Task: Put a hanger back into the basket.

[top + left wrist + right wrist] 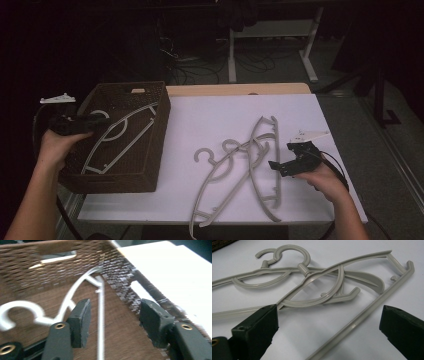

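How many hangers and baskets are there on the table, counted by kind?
Grey plastic hangers on the white table top: 2, one hanger and a second hanger, overlapping.
Grey plastic hangers in the basket: 1, the third hanger.
Brown woven baskets: 1, the basket.
Total: 4 things, 3 hangers and 1 basket.

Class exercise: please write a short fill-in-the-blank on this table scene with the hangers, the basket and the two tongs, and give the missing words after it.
1. One grey hanger lies inside the brown woven ____.
2. On the white table, ____ hangers lie crossed over each other.
3. The left tongs are ____, gripping nothing.
4. The right tongs are open above a hanger's straight ____.

Missing words: basket; two; open; bar
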The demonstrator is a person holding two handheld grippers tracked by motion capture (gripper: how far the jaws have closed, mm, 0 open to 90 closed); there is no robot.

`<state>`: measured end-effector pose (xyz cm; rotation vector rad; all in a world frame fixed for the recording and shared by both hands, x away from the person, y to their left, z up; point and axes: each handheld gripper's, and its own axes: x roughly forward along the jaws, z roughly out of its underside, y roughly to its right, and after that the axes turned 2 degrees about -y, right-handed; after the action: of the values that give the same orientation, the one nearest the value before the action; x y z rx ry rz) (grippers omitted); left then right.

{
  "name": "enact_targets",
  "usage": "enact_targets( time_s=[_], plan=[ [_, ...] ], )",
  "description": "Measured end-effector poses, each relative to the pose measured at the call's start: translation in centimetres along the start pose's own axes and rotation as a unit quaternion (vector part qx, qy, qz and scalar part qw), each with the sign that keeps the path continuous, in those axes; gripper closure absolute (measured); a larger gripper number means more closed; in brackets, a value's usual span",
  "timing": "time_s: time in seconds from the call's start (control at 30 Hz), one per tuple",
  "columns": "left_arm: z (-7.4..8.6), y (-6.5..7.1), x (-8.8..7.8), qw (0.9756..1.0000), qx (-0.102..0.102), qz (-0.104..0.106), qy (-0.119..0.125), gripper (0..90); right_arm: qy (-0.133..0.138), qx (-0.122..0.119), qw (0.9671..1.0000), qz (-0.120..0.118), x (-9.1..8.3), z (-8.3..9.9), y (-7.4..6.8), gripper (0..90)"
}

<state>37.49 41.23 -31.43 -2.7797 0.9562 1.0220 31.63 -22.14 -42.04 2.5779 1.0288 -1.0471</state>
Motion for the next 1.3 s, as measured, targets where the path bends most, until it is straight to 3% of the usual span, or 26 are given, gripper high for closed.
enact_targets(
  time_s=[0.1,0.4,0.73,0.9,0.97,1.03,1.17,1.23,1.3],
  plan=[
    [-0.5,1.6,0.7,0.9997,0.007,0.024,0.009,35.4,0.0,0.001,1.0,0.0,0.0,0.0,0.1,1.9],
    [-2.0,7.1,3.1,0.9972,0.035,0.063,0.023,22.5,-0.001,0.003,1.0,0.002,0.0,0.6,-0.2,1.9],
    [-3.3,14.1,7.1,0.9908,0.064,0.118,0.017,20.8,0.002,0.004,1.0,0.004,0.2,1.1,-0.8,2.1],
    [-2.9,17.7,9.3,0.9855,0.083,0.148,0.005,21.1,-0.002,-0.002,1.0,0.0,0.8,1.0,-1.0,2.2],
    [-2.4,18.5,10.2,0.984,0.085,0.157,0.0,21.2,-0.003,-0.002,1.0,-0.002,0.9,1.0,-1.1,2.3],
    [-1.9,19.4,11.3,0.9821,0.095,0.162,-0.017,21.5,-0.006,-0.004,1.0,-0.004,1.1,1.0,-1.2,5.0],
    [-0.8,20.5,12.9,0.9795,0.102,0.172,-0.028,21.6,-0.021,-0.007,0.9997,-0.014,1.0,1.1,-1.3,14.1],
    [-0.8,20.5,12.9,0.9795,0.102,0.172,-0.028,21.5,-0.024,-0.006,0.9995,-0.019,1.0,1.1,-1.4,16.6],
    [0.2,21.0,13.9,0.9778,0.108,0.176,-0.035,21.4,-0.035,-0.01,0.9986,-0.039,0.7,1.3,-1.8,35.0]
  ],
)
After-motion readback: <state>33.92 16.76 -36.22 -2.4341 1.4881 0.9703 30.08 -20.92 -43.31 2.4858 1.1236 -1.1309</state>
